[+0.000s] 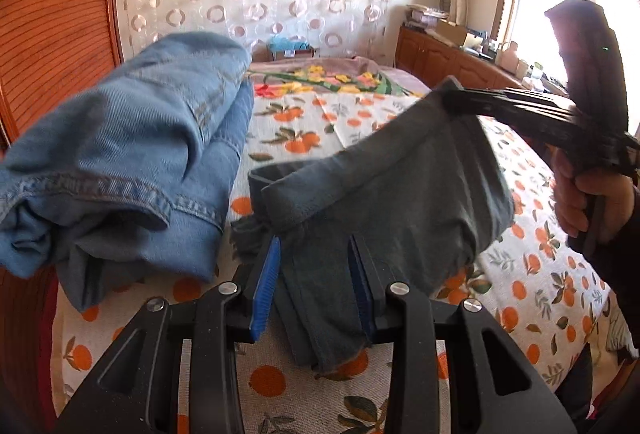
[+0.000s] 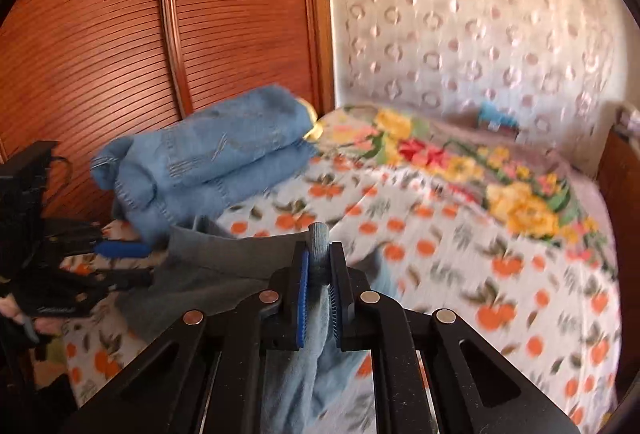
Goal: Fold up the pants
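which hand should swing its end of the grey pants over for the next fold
Probably the right tool: it pinches one bunched edge of the grey pants held up high, while the left tool holds the hanging folded part low, better as the anchor.

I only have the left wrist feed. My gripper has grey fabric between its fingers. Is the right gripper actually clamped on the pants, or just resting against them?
Observer: The right wrist view shows the right gripper shut on a bunched fold of the grey pants, with cloth poking out above its blue pads.
Operator: Does fabric hang below it?
Observer: Yes, cloth trails down between its arms toward the camera.
Operator: Is the folded denim a neat stack?
Observer: From that side it shows two rolled layers, one on top of the other, lying on the orange-print bedsheet beside the wooden wardrobe.
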Available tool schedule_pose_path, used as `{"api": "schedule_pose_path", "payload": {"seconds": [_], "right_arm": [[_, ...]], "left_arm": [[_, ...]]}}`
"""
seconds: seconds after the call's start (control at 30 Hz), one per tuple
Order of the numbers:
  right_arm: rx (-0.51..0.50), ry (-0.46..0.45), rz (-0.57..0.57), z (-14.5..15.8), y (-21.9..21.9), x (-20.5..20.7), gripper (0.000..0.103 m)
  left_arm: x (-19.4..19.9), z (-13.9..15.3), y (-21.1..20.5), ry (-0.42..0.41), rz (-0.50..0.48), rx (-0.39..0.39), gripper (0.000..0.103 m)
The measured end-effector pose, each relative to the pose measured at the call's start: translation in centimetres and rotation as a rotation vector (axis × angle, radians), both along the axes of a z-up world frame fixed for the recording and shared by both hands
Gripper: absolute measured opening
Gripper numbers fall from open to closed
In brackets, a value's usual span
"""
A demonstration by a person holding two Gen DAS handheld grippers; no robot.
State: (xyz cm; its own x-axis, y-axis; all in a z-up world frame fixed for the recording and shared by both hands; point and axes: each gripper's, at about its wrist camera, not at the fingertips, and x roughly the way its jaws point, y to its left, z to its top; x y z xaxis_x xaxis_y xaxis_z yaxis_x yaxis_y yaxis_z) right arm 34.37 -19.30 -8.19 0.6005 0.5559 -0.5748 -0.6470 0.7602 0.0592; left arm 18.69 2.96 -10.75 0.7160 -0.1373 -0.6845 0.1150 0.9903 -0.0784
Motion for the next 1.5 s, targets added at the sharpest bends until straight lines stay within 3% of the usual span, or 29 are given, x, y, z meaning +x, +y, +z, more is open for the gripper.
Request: {"api": "schedule_pose_path", "payload": {"seconds": [0.13, 0.17, 0.47, 0.57, 0.63, 0.8, 1.03, 1.27, 1.33, 1.43, 1.5], "right_arm": [[-0.083, 0.078, -0.031, -2.2, 1.4, 1.5, 0.011], [-0.097, 0.108, -0.042, -2.8, 1.4, 1.8, 0.015], [-0.057, 0.139, -0.088, -2.4, -2.0, -2.6, 0.039], [-0.046, 0.161, -0.067, -2.5, -3.0, -4.5, 0.04], [-0.061, 0.167, -0.049, -2.7, -3.1, -6.1, 0.04], [-0.092, 0.18, -0.015, -3.6, -3.2, -8.0, 0.04], [-0.099, 0.23, -0.022, -4.7, -2.8, -7.5, 0.041], [-0.117, 0.219, -0.016, -5.1, -2.1, -7.5, 0.041], [-0.114, 0.221, -0.018, -5.2, -2.2, -7.4, 0.04], [-0.101, 0.211, -0.014, -5.1, -2.4, -7.5, 0.014], [-0.102, 0.203, -0.012, -5.0, -2.6, -7.6, 0.007]], "left_arm": [[0.1, -0.1, -0.5, 0.01, -0.012, 0.009, 0.036], [0.0, -0.1, -0.5, 0.012, -0.015, 0.012, 0.036], [-1.9, -1.0, -0.4, 0.031, -0.023, 0.013, 0.036], [-2.9, -1.1, -0.3, 0.034, -0.029, 0.003, 0.036], [-3.6, -1.2, -0.4, 0.04, -0.041, 0.003, 0.046], [-4.6, -1.8, -0.7, 0.059, -0.057, 0.006, 0.047], [-4.0, -3.4, -1.0, 0.111, -0.043, 0.055, 0.047], [-3.4, -3.7, -0.9, 0.11, -0.056, 0.057, 0.025], [-3.3, -3.8, -1.0, 0.104, -0.062, 0.065, 0.015], [-3.7, -3.5, -0.9, 0.086, -0.07, 0.074, 0.008], [-3.8, -3.3, -0.5, 0.076, -0.066, 0.062, 0.007]]}}
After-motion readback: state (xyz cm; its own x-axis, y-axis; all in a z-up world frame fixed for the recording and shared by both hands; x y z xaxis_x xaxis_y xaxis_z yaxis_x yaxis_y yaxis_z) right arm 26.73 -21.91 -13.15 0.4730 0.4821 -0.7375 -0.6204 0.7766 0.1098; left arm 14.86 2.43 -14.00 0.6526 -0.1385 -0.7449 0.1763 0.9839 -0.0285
